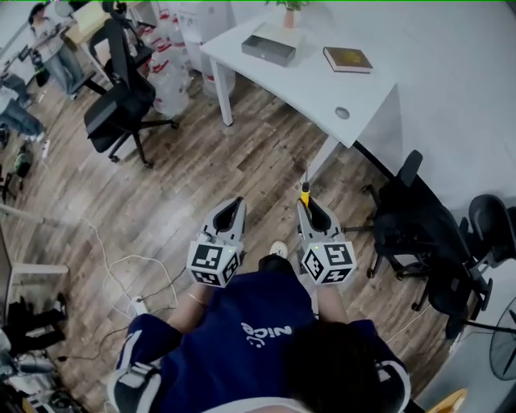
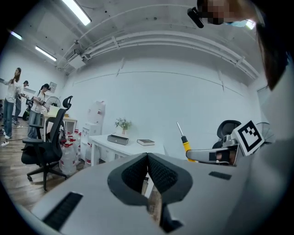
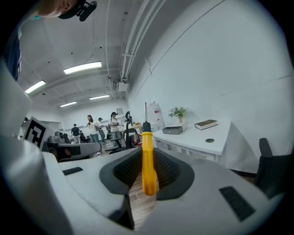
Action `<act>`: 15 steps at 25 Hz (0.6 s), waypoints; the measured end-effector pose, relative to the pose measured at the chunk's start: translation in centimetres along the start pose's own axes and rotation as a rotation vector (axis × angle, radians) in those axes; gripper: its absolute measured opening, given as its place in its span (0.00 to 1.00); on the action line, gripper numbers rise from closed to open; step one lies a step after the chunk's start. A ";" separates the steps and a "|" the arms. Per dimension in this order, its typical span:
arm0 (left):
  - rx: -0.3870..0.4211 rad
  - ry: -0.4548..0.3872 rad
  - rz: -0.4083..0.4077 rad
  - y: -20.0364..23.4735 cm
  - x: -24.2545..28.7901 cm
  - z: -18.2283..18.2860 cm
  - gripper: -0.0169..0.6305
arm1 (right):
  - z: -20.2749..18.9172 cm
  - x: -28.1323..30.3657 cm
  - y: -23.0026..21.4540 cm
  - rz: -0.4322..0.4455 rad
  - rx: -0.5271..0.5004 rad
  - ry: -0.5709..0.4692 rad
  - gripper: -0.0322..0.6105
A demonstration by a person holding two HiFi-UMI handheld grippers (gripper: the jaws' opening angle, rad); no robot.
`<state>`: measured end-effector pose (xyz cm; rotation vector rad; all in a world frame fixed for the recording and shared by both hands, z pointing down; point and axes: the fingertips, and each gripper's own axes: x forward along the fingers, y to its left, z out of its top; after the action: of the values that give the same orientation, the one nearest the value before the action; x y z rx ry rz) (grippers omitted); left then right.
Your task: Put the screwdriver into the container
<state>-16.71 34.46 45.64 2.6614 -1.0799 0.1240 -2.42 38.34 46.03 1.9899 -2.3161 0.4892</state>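
Inside half-closed right hand-held gripper point(image 3: 147, 155), clamped screwdriver point(image 3: 148, 170)

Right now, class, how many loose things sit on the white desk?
3: a grey container in the middle, a dark book to its right, a potted plant behind them. None seem hidden.

White table point(image 1: 318, 90), grey box point(image 1: 269, 50), book point(image 1: 347, 59), plant pot point(image 1: 289, 16) on it, wood floor point(image 1: 201, 177) w/ blk office chair point(image 1: 121, 103)

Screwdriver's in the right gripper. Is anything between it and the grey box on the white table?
Nothing visible does. The right gripper holds the screwdriver above wooden floor, with only floor up to the white table. The grey box lies apart from the book; office chairs stand off to either side.
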 end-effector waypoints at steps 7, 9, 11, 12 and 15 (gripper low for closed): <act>-0.012 -0.015 0.026 -2.7 9.5 1.1 0.05 | 3.1 3.9 -8.1 0.061 -0.036 0.006 0.20; -0.015 -0.012 0.014 -3.7 11.5 1.2 0.05 | 3.3 4.3 -10.1 0.061 -0.032 0.013 0.20; -0.016 -0.005 0.003 -4.3 13.0 1.3 0.05 | 3.7 4.8 -11.5 0.053 -0.023 0.015 0.20; -0.016 0.001 -0.001 -4.5 13.7 1.3 0.05 | 3.9 5.0 -12.0 0.052 -0.012 0.012 0.20; -0.035 0.022 -0.025 -5.0 15.6 1.1 0.05 | 3.8 5.3 -13.2 0.052 0.020 0.015 0.20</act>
<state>-2.02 27.14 46.30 2.6351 -1.0321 0.1284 10.17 30.63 46.40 1.9315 -2.3691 0.5309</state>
